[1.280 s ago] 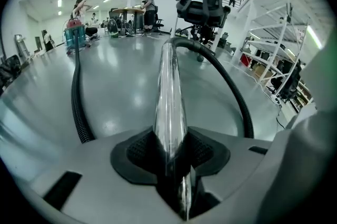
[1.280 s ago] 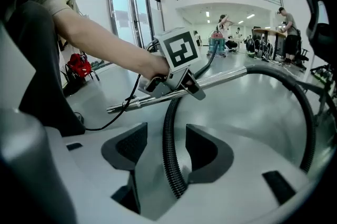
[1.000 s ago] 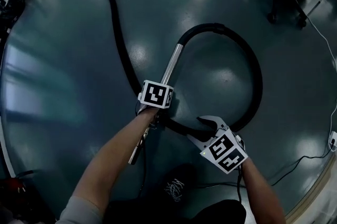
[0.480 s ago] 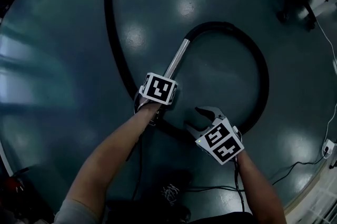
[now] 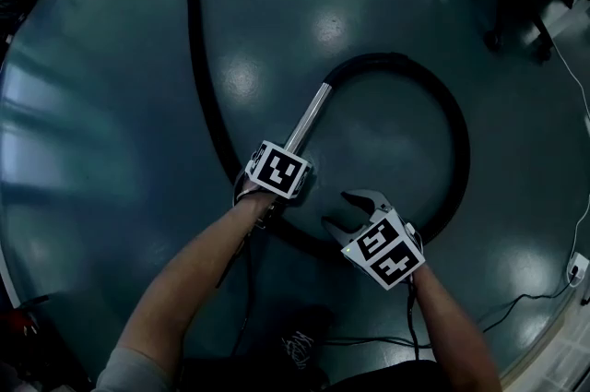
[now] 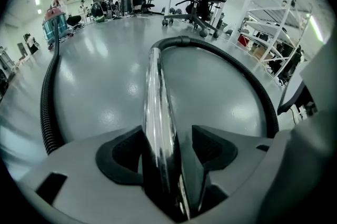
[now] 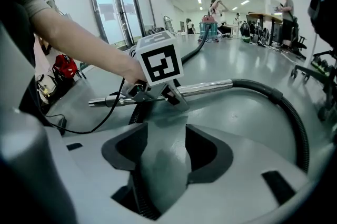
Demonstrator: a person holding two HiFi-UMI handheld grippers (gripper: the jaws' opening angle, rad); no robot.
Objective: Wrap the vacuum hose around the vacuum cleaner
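Jaws of L gripper [image 6: 167,136] just opened round wand [image 6: 154,86].

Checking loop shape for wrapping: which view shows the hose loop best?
Head view: the whole hose loop lies visible from above, starting at the metal tube. Left gripper view shows only a foreshortened arc; right gripper view one bend.

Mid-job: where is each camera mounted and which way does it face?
Head view: on the person's head, looking steeply down at the floor and the hose loop; left forearm and right forearm show.
Left gripper view: on the left gripper, looking along the metal tube between its jaws, which have just been opening.
Right gripper view: on the right gripper, jaws apart, facing the left gripper's cube and left forearm.
Shared: all three show tube and hose.
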